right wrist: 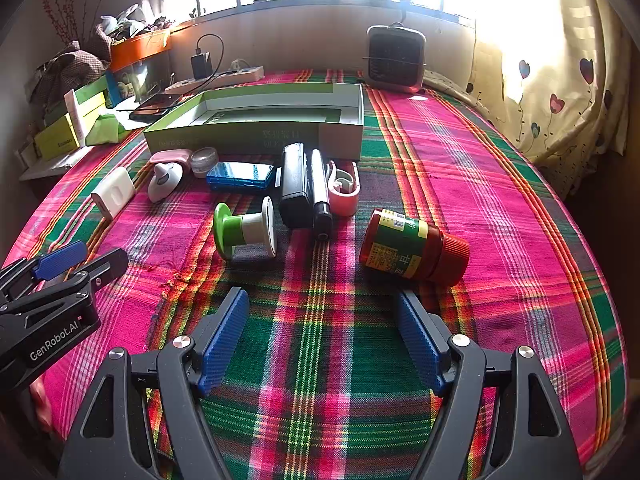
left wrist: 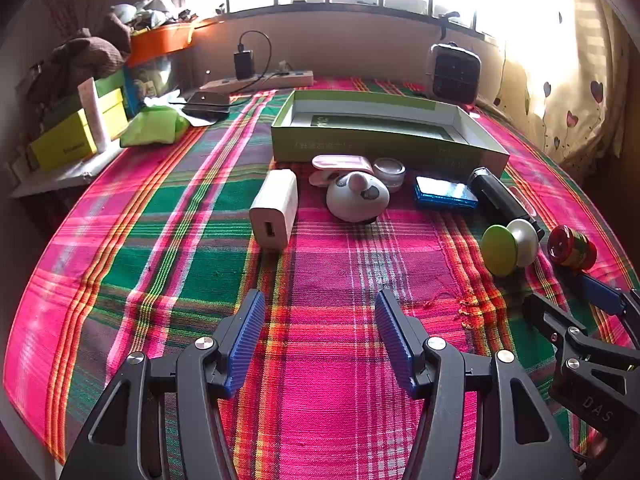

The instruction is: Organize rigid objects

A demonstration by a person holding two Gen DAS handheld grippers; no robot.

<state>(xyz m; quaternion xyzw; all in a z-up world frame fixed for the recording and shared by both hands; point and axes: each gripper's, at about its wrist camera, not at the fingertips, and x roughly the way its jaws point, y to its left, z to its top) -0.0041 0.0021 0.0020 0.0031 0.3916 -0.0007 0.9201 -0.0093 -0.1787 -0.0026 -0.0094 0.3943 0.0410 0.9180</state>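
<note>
An open green cardboard box lies on the plaid cloth, holding only a dark green liner. In front of it lie a white charger, a pink case, a white mouse-shaped toy, a small clear jar, a blue case, a black device, a black marker, a pink-white holder, a green-white spool and a red-capped jar on its side. My left gripper and right gripper are open, empty, short of the objects.
A small heater stands at the back by the window. A power strip, a phone, yellow-green boxes and clutter fill the back left. A heart-print curtain hangs on the right. Bare cloth stretches right of the jar.
</note>
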